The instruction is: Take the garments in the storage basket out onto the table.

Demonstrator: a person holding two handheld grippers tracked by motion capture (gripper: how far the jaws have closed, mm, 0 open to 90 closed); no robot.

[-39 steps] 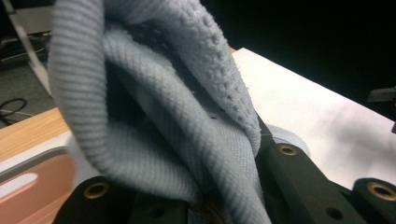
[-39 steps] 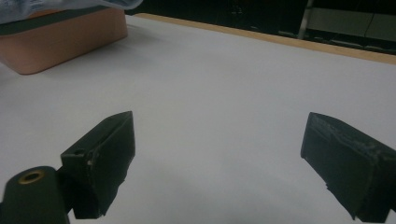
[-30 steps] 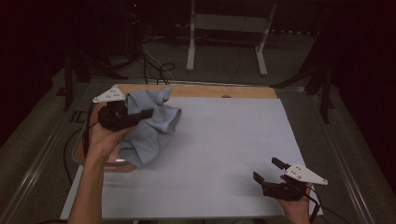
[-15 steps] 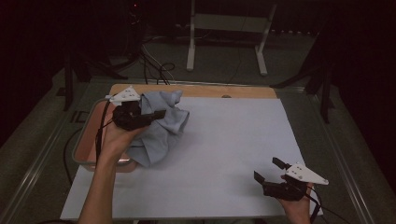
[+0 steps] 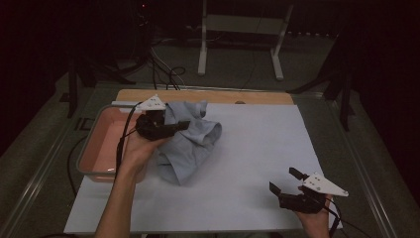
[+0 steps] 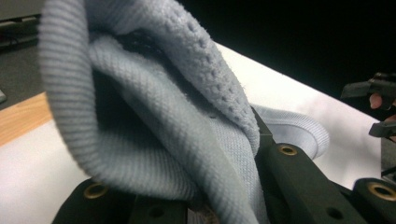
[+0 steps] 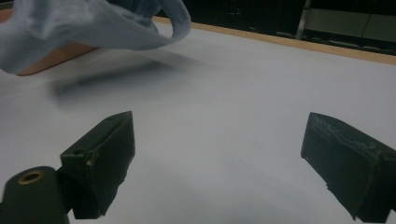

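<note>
A light blue knit garment (image 5: 190, 146) hangs bunched from my left gripper (image 5: 178, 126), which is shut on its upper folds near the table's back left. In the left gripper view the ribbed cloth (image 6: 154, 116) drapes over both black jaws and hides their tips. Whether the garment's lower end touches the white sheet (image 5: 257, 144) I cannot tell; the right gripper view shows the cloth (image 7: 93, 23) raised with a shadow beneath it. My right gripper (image 5: 285, 180) rests low at the front right, open and holding nothing (image 7: 219, 140).
A pink tray (image 5: 96, 148) with a grey rim sits at the table's left edge, just behind my left hand. A strip of bare wood (image 5: 223, 96) runs along the table's back edge. Dark floor, cables and a white stand (image 5: 203, 44) lie beyond.
My left hand has carried the garment to the right, from over the pink tray towards the white sheet, and slightly lower. The right gripper has stayed where it was.
</note>
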